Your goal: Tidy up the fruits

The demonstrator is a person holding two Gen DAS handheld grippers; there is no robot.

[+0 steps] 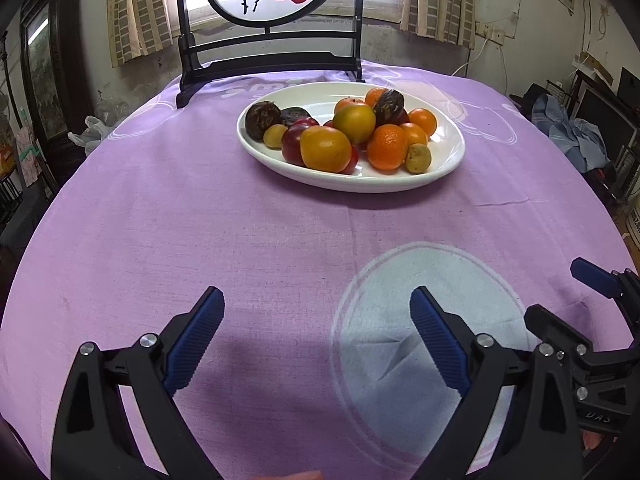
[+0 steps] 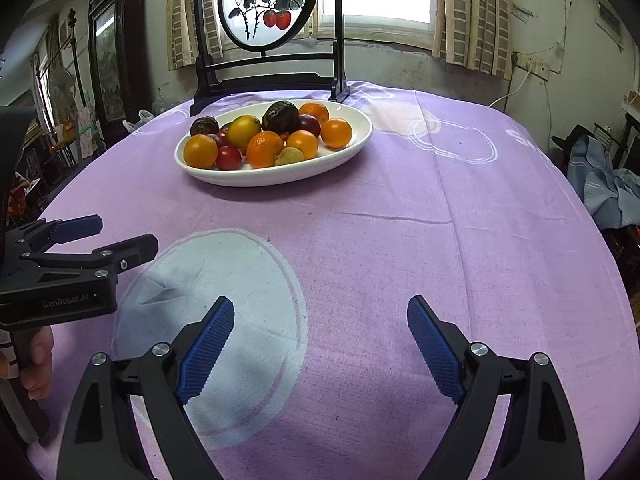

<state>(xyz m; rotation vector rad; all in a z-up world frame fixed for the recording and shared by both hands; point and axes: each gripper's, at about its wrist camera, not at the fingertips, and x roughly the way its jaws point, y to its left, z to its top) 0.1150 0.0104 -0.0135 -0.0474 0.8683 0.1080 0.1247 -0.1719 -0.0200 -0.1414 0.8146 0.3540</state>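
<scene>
Both sets of jaws were spread wide with nothing between them: the left gripper and right gripper sat low in their frames over the purple tablecloth. The fruits were all piled in the white oval plate, upper middle, well clear of either gripper.
</scene>
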